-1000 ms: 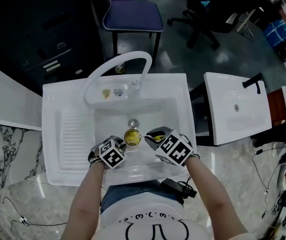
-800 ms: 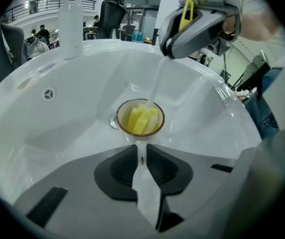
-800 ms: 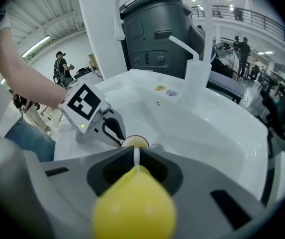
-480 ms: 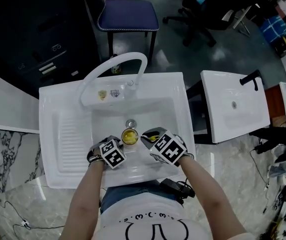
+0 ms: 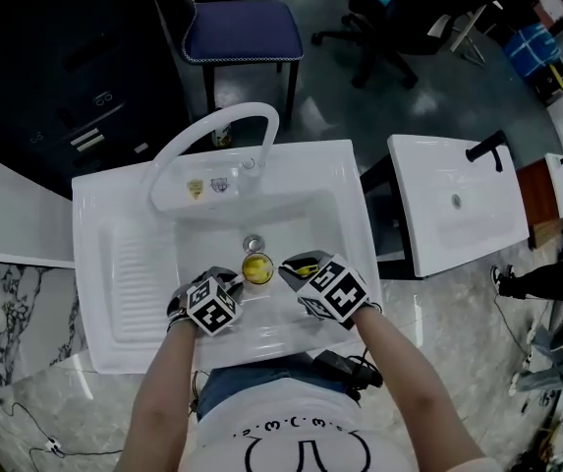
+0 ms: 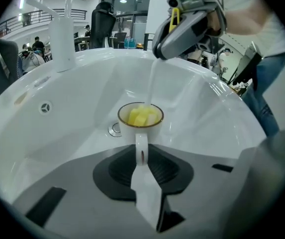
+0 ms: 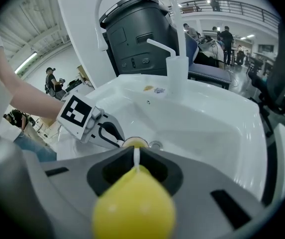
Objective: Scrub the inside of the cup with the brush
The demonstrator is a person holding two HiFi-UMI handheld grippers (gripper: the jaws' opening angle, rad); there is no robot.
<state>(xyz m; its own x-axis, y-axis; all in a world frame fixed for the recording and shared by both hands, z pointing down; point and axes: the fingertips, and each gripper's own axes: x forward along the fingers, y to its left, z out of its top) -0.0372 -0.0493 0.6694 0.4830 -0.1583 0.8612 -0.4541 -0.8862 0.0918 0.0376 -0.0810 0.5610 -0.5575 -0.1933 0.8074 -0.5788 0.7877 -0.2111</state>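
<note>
The left tongs [image 5: 232, 283] reach down into the white sink [image 5: 99, 264] and are pinched on the handle [image 6: 141, 151] of the cup [image 6: 140, 117]. Their jaws have just eased a little wider, with the handle between them. The cup stands upright in the basin, just in front of the drain [image 5: 253, 243], mouth up. From where I stand I cannot quite tell whether its base rests on the sink floor or hangs just above it.

Inside the cup sits the yellow sponge head [image 6: 142, 116] of the brush [image 7: 134, 205]. Its thin pale shaft [image 6: 151, 83] rises out of the mouth to the right tongs [image 5: 293, 266], which are clamped on the shaft just ahead of the brush's rounded yellow grip end.

The worry is the hold on that handle. It is a narrow loop, and if the grip is as light as it looks, a hard push from the brush could swing the cup round on the handle, tip it, or knock it against the basin.

The shaft looks slim, so leaning on it at an angle may bend it rather than press the sponge on the wall. A stroke pulled too high would also pop the sponge over the rim, and the inside would go unscrubbed.
</note>
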